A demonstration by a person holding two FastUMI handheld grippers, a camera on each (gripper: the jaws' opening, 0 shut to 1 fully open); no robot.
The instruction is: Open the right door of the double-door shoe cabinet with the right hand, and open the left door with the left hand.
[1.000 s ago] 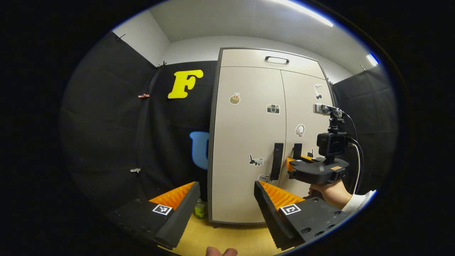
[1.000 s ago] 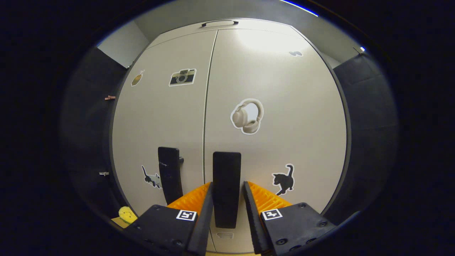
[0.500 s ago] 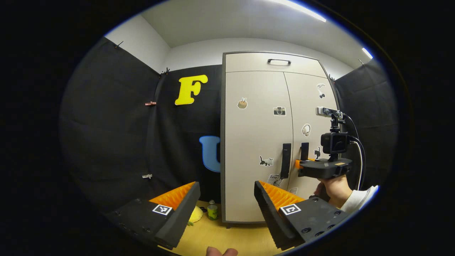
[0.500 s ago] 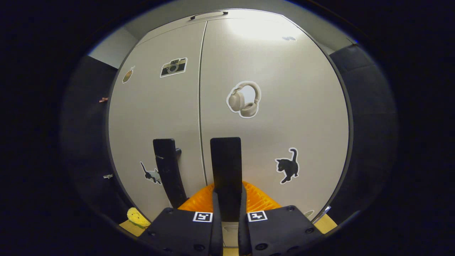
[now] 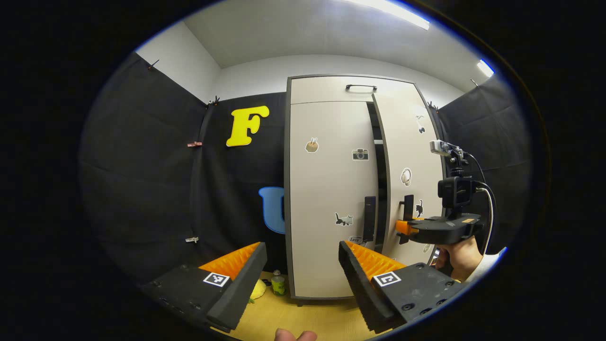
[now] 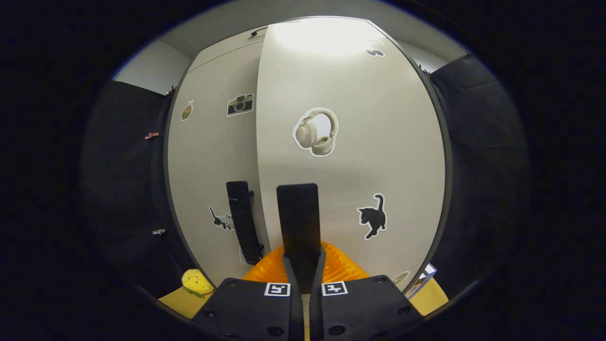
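The beige shoe cabinet point(image 5: 331, 90) stands ahead with stickers on both doors. Its right door point(image 5: 409, 156) is swung partly out, leaving a dark gap beside the left door point(image 5: 329, 199), which sits flush. In the right gripper view my right gripper point(image 6: 303, 258) is shut on the right door's black handle point(image 6: 297, 213), with the left door's handle point(image 6: 242, 218) just beside it. In the left gripper view, a hand holds that right gripper point(image 5: 402, 227) at the right door's handle. My left gripper point(image 5: 300, 260) is open and empty, well back from the left door's handle point(image 5: 369, 219).
A small green bottle point(image 5: 278, 283) and a yellow plush toy point(image 6: 196, 282) lie on the wooden floor point(image 5: 303, 317) at the cabinet's left foot. Black cloth walls stand on both sides. A top drawer with a black handle point(image 5: 360, 87) sits above the doors.
The right gripper closed on the right door's handle and pulled; the right door has swung out, opening a gap. The left gripper stayed open and drew back slightly.
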